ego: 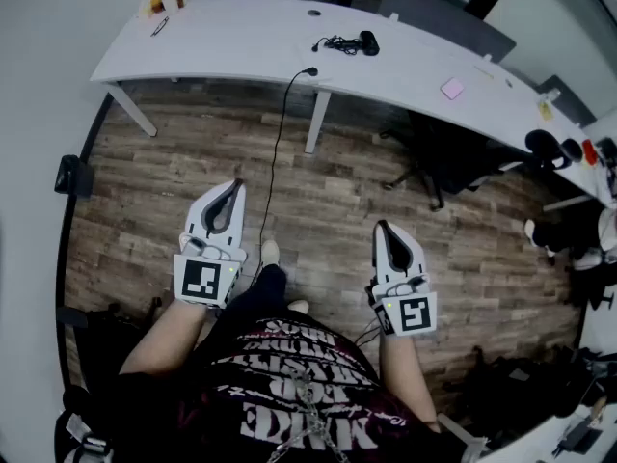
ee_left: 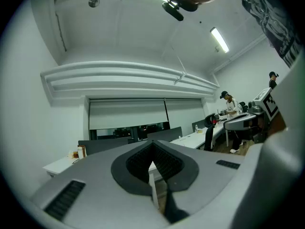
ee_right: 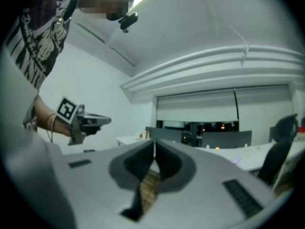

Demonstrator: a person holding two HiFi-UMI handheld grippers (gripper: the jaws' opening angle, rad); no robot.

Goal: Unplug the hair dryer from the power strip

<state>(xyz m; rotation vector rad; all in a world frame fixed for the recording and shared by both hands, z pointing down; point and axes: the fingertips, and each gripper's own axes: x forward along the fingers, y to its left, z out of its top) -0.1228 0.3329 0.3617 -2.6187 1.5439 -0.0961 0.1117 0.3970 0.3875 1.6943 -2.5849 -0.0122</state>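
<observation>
— Both claws are sitting closed and empty: we are holding the left claw (ego: pixel 236 184) and the right claw (ego: pixel 383 226) with their jaws pressed together and nothing between them.

— Agreed. And the thing we are meant to be unplugging?

— We are reading the black object with a bunched cord on the white worktop (ego: pixel 231 37) as the hair dryer (ego: pixel 367 41), well apart from us. We are not making out the power strip anywhere.

— So what are we risking from here?

— We are standing right by a thin black cable (ego: pixel 278 152) that is dropping from the worktop to the wooden floor (ego: pixel 145 220) near our feet. Stepping in, we could be snagging it and dragging whatever it is feeding. And if we are tugging on the cord rather than the plug, the strip could be sliding along instead of letting go.

— And our hands?

— We are holding both forearms out in front at the waist, claws level and pointing toward the worktop, the left one reaching slightly farther ahead, the two well apart.
</observation>
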